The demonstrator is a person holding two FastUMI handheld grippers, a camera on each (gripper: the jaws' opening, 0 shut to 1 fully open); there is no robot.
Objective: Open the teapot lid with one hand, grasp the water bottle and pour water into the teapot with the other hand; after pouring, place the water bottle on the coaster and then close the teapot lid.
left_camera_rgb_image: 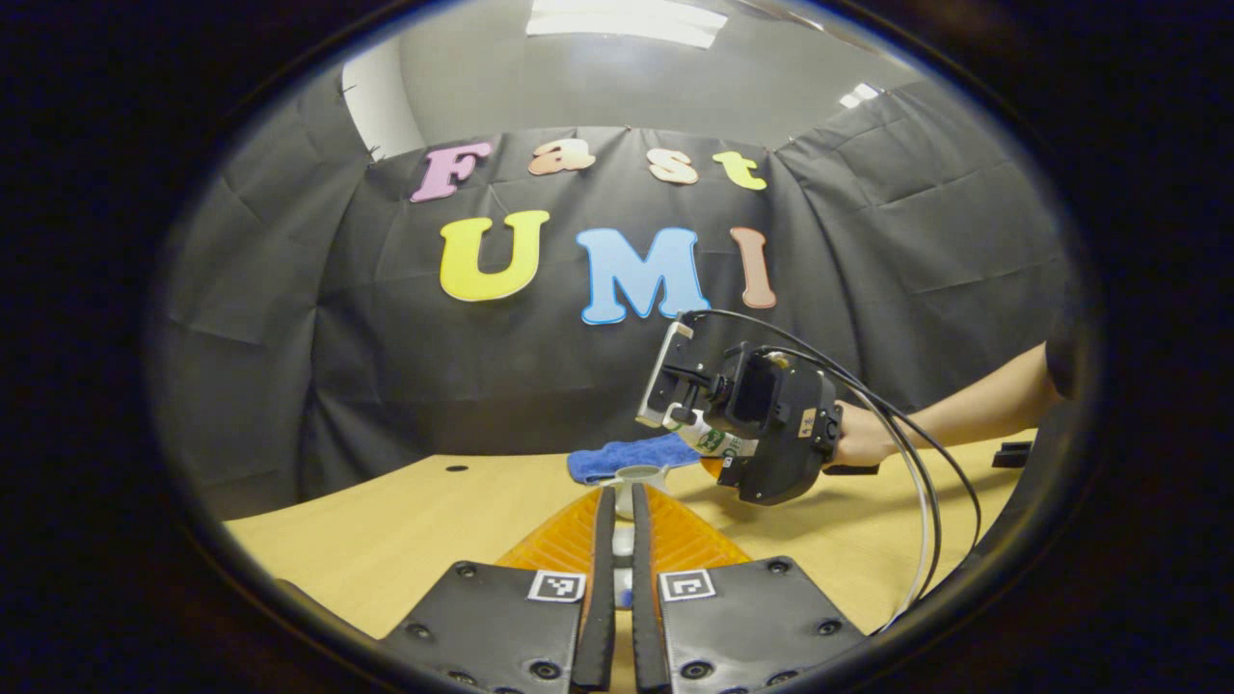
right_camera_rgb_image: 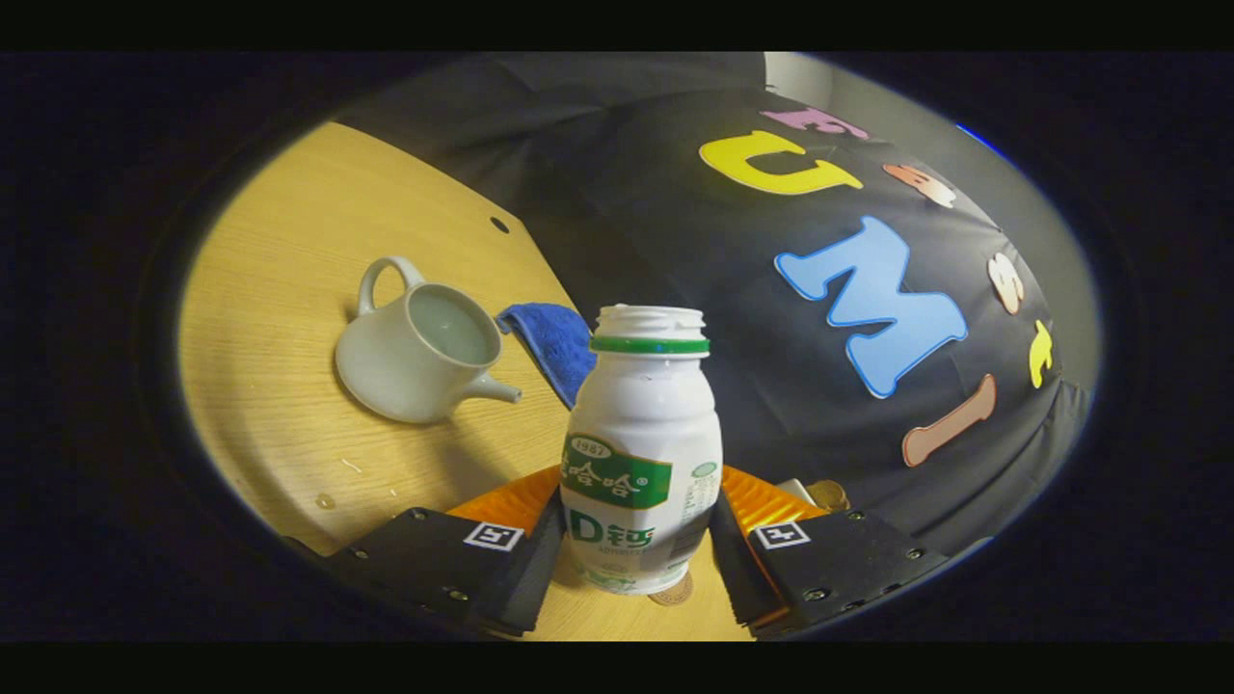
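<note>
Pouring stage: right gripper [right_camera_rgb_image: 636,559] clamped on the water bottle [right_camera_rgb_image: 641,453], held tilted, mouth aimed beyond the open teapot [right_camera_rgb_image: 419,352] lying lower left; left gripper [left_camera_rgb_image: 622,578] nearly closed, probably pinching the lid.

White teapot [right_camera_rgb_image: 419,352] on counter [right_camera_rgb_image: 289,289], lid off, open, water visible inside, spout toward blue cloth [right_camera_rgb_image: 554,347]. White bottle [right_camera_rgb_image: 641,453] with green label, uncapped, lifted clear of counter, tilted toward teapot.
</note>
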